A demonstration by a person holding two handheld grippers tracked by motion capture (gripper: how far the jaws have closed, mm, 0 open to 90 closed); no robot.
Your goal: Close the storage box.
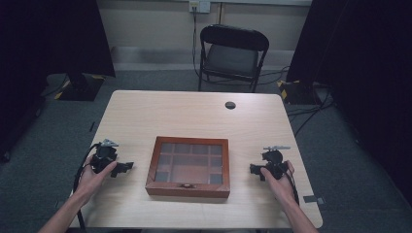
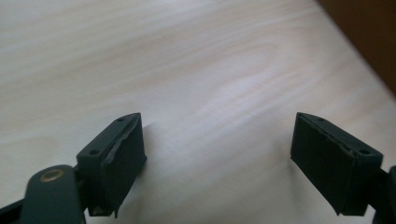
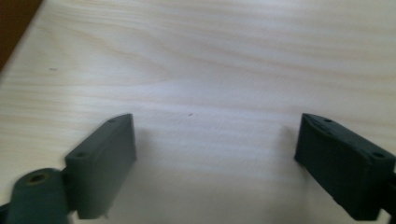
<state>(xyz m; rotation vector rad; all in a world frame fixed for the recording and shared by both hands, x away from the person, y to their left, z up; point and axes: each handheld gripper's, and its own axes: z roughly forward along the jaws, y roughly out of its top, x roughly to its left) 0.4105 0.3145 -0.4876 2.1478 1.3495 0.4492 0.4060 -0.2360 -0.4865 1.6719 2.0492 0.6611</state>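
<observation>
Both forearms enter from the near edge of the worktop. The left hand holds the left gripper at about 9 o'clock from the wooden box; its jaws point toward the box's left wall but stay apart from it. In the left gripper view the jaws stand wide apart over bare wood grain, nothing between them, with a brown corner of the box at 1 o'clock. The right hand holds the right gripper at 3 o'clock from the box, jaws facing its right wall, near but not touching. In the right gripper view these jaws are also spread wide and empty, with a brown sliver of the box at 11 o'clock.

The box sits in the near-centre of the worktop, lid closed, glass top showing compartments, a small metal clasp on its near wall.

Farther off at 12 o'clock: a dark cable hole in the worktop, then a black folding chair on the floor beyond.
</observation>
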